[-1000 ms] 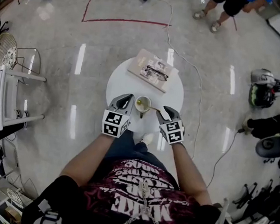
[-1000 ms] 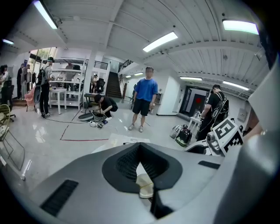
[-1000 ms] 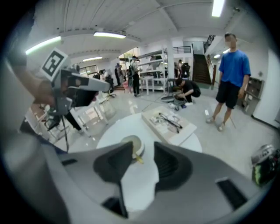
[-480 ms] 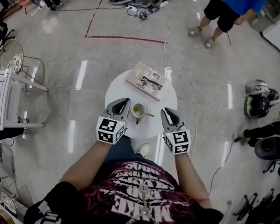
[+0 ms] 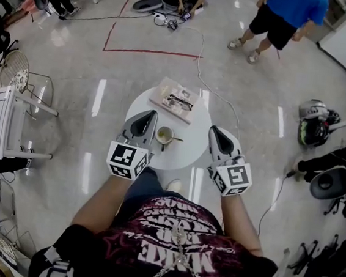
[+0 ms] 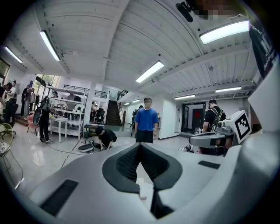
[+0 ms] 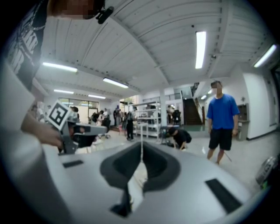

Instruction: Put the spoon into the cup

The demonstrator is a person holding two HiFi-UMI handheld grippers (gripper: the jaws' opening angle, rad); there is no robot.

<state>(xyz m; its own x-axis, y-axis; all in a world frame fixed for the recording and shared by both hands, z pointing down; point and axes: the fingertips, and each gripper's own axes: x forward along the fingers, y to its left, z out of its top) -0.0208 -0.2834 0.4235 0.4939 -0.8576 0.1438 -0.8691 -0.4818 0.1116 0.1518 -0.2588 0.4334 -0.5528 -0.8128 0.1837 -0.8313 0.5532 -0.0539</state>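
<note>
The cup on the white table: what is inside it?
The spoon lies in the cup, with its handle sticking out over the rim. Its lower end is hidden within the cup.

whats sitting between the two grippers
In the head view, the cup with the spoon in it, on the white table, shows between the left gripper and the right gripper.

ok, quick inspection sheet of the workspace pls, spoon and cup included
Surface: round white table on a glossy floor.
Job's things: spoon sits in the cup, handle leaning right.
Clutter: book with glasses lying on it, at the table's far side.
Grippers: left tongs shut, empty; right tongs just closed, empty; both held clear of the table, flanking the cup.
Cables: white cable on the floor beyond the table.
Surroundings: person in blue far right, white cart on the left.
</note>
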